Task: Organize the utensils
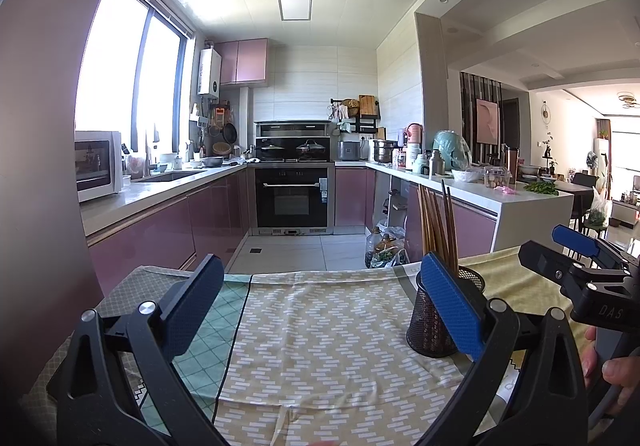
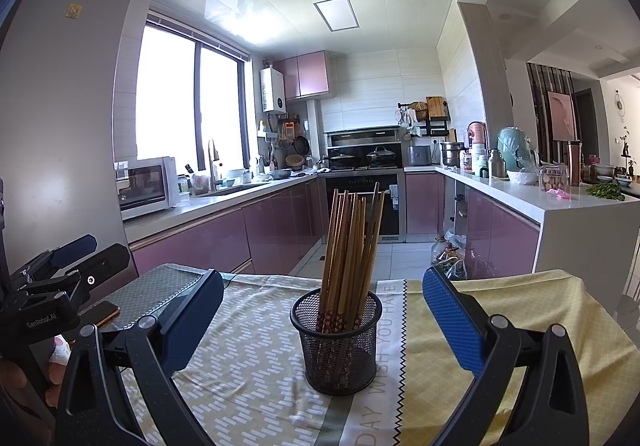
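Two grippers, both empty. From the left wrist, the left gripper (image 1: 320,310) hangs spread wide over the cloth-covered table (image 1: 320,346), nothing between its pads. The mesh cup (image 1: 430,320) of chopsticks (image 1: 438,226) stands toward the table's right side, partly behind the right pad; the right gripper (image 1: 560,250) hovers just beyond it, toward the right edge.

From the right wrist, the right gripper (image 2: 322,320) is also spread, framing the cup (image 2: 338,342), which sits mid-table with every chopstick (image 2: 352,242) upright inside. A phone (image 2: 105,312) lies near the left edge. No loose utensils show, so sorting looks finished, or not yet begun. Any next move calls for pinching one stick near its top.
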